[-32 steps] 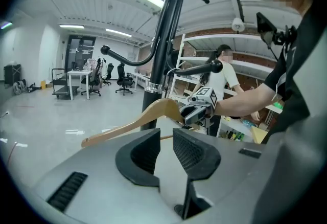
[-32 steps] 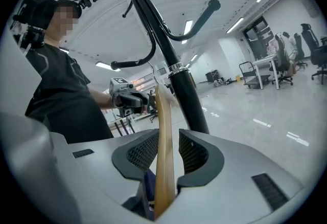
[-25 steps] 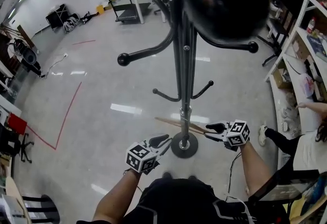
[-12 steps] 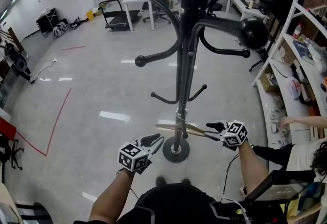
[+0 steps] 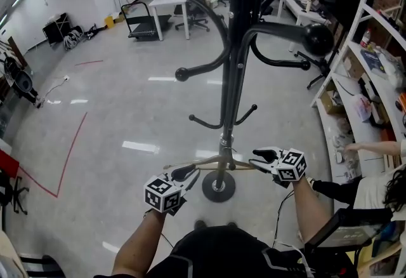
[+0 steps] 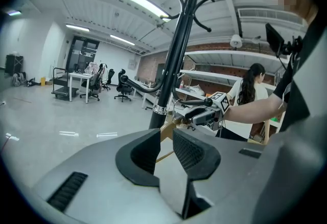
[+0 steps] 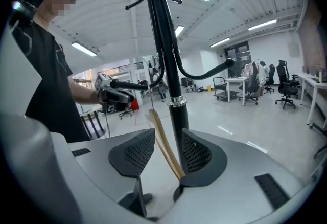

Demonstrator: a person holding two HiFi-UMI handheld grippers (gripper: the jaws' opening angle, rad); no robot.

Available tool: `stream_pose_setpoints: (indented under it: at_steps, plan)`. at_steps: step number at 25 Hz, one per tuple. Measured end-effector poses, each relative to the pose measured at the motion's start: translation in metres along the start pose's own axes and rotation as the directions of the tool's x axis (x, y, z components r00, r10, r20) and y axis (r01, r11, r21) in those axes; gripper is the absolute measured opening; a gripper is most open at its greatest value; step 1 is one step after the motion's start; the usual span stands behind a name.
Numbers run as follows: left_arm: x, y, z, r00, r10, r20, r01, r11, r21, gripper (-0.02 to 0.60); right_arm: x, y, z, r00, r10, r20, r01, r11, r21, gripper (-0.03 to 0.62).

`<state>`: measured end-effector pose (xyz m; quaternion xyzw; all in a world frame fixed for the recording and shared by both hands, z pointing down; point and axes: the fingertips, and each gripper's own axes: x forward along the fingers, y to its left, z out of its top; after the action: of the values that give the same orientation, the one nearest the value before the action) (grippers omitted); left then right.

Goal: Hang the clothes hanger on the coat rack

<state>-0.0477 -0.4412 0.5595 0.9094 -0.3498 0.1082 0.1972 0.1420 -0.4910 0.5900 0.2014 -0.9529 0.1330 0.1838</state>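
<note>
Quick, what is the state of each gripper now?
Left tongs: closed on one end of the light wooden clothes hanger.
Right tongs: open, jaws just opened, hanger lying between them.

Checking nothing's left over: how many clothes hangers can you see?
1: a wooden hanger, roughly level, low by the coat rack's pole, above its base. None hang on the hooks; others may be hidden.

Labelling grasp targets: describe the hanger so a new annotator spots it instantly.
Find the black coat rack standing mid-floor. Low by its pole, above the round base, a thin hanger is held level: the only pale wood among black metal.
</note>
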Motion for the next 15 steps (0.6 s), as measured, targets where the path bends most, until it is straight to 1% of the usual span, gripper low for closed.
stream_pose_setpoints:
  at_steps: [2,6,10,15]
  plan:
    - [0.0,0.001,0.001,1.0,-0.005,0.002,0.005,1.0,-0.001,0.074,0.002,0.004,0.008,0.999,-0.027,0.03,0.026,1.0,0.011,0.158]
    - [0.0,0.003,0.001,1.0,-0.005,0.003,0.005,1.0,-0.007,0.074,0.001,0.012,0.011,0.997,-0.059,0.056,0.057,0.997,0.049,0.158]
    - [0.0,0.004,0.007,0.999,0.003,0.035,-0.002,1.0,-0.02,0.074,-0.011,0.018,0.015,0.992,-0.098,0.079,0.094,0.994,0.05,0.158]
    - [0.002,0.002,0.014,0.998,0.008,0.059,-0.006,0.999,-0.034,0.074,-0.023,0.025,0.023,0.987,-0.12,0.109,0.114,0.992,0.062,0.158]
